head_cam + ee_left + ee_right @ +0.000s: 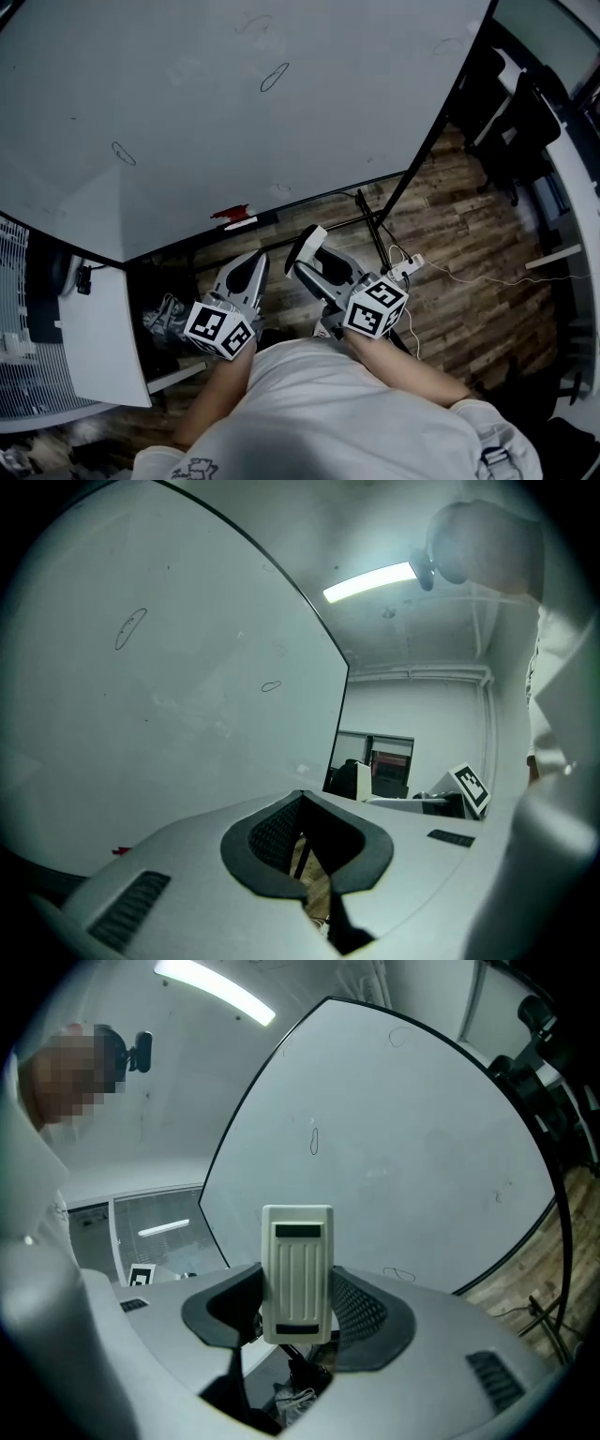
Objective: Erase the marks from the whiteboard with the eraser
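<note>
the eraser (297,1274) is pinched upright in the right gripper (306,259); the left gripper (253,266) is held beside it, jaws pressed together, both pointed at the whiteboard (234,122)

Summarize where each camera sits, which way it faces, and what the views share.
Head view: on the person's head, aimed steeply down at the whiteboard and wood floor; shows shirt, arms, left gripper and right gripper.
Left gripper view: rides the left gripper, looks along its closed, empty jaws up at the whiteboard and ceiling light; shirt at right.
Right gripper view: rides the right gripper, looks past the eraser clamped in its jaws at the whiteboard; shirt at left.
Shared: all three see the whiteboard's oval marks.
</note>
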Demonstrator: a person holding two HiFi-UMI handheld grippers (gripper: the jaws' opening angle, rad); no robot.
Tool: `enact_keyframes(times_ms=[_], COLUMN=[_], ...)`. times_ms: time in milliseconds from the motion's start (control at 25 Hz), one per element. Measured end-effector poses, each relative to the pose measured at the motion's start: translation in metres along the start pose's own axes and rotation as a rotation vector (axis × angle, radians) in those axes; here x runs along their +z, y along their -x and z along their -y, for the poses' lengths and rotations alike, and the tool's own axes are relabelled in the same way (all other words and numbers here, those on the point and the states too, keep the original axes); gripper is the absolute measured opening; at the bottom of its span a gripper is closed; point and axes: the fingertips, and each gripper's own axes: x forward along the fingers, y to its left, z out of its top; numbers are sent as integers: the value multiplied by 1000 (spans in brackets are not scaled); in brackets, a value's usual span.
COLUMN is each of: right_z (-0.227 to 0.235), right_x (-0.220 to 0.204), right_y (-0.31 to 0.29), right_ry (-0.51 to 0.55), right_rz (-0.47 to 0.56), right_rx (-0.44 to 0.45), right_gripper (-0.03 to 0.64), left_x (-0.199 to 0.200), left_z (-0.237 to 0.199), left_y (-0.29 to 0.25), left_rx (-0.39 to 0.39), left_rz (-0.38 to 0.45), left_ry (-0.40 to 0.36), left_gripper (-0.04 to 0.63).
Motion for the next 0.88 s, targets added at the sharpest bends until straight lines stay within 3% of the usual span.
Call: enact_keyframes(times_ms=[880], right_z=[48], right_x=[19], right_y=[-49], right_ry=[-7], right_rz=[-52], right_rx=[-4], right_gripper=[238], left_x=[2], left_z=[-29], left_y=[-39], left_rx=[-24], left_rz=[-16], left_ry=[7], left_gripper=[6])
